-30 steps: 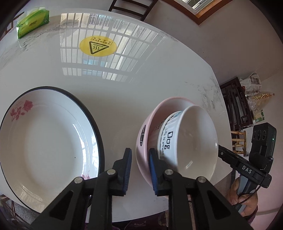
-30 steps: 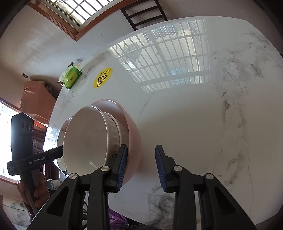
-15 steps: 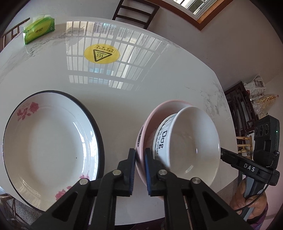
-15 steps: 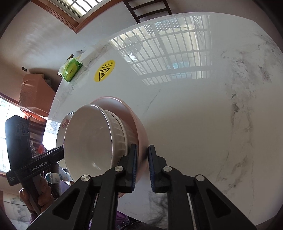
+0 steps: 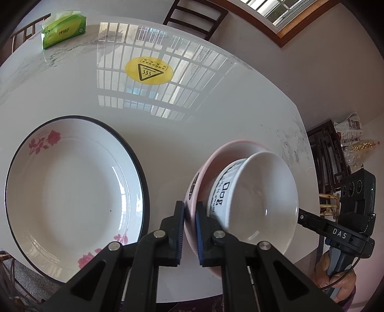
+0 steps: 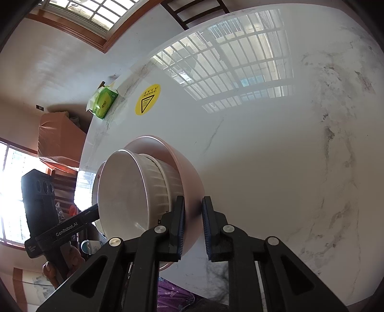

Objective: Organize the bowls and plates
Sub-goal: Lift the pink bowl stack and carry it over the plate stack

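A pink bowl (image 5: 194, 187) holds a white bowl (image 5: 266, 196) with "Dog" lettering nested inside it. Both are lifted and tilted above the marble table. My left gripper (image 5: 190, 230) is shut on the pink bowl's near rim. My right gripper (image 6: 193, 225) is shut on the pink bowl's (image 6: 189, 172) opposite rim, with the white bowl (image 6: 129, 192) to its left. A large white plate (image 5: 72, 192) with a black rim and pink flowers lies flat on the table left of the bowls.
A green tissue pack (image 5: 63, 28) sits at the table's far edge. A yellow heat-warning sticker (image 5: 148, 70) marks the table's middle. Dark chairs (image 5: 194, 19) stand behind the table. A dark rack (image 5: 328, 153) stands off the right edge.
Both grippers have closed from open onto the pink bowl's rim. The bowls have then risen a little off the table and tilted.
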Demonstrator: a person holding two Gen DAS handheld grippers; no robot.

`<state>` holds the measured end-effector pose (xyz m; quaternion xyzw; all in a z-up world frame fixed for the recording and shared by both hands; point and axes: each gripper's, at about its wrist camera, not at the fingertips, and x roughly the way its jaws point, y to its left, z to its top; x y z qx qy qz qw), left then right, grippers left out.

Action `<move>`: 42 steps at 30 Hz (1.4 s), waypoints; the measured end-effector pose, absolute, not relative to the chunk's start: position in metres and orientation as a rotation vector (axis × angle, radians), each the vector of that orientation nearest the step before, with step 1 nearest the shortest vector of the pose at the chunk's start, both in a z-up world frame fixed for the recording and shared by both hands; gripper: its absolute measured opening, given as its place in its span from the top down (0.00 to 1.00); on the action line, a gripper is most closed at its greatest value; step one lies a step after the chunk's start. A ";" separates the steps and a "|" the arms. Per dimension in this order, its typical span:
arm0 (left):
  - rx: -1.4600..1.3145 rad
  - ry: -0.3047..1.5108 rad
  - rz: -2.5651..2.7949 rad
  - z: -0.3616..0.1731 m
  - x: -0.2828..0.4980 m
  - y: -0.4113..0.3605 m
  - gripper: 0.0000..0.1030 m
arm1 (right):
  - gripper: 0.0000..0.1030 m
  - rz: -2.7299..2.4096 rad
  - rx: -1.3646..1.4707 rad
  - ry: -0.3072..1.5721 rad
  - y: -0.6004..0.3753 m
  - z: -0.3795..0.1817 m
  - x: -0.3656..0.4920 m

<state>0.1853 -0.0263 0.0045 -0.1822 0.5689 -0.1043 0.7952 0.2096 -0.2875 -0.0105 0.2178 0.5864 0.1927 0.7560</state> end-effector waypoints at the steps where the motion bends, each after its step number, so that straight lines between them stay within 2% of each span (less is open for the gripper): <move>1: -0.389 1.221 -0.224 0.006 0.186 -0.026 0.92 | 0.85 0.425 0.481 1.282 -0.288 -0.011 0.210; 19: -0.403 1.145 -0.155 0.034 0.182 0.002 0.95 | 0.83 0.492 0.513 1.260 -0.265 0.010 0.216; 32: -0.446 1.055 -0.023 0.064 0.141 0.084 0.95 | 0.83 0.631 0.450 1.256 -0.182 0.032 0.224; 42: -0.482 1.035 0.050 0.060 0.116 0.139 0.95 | 0.83 0.711 0.409 1.285 -0.119 0.026 0.222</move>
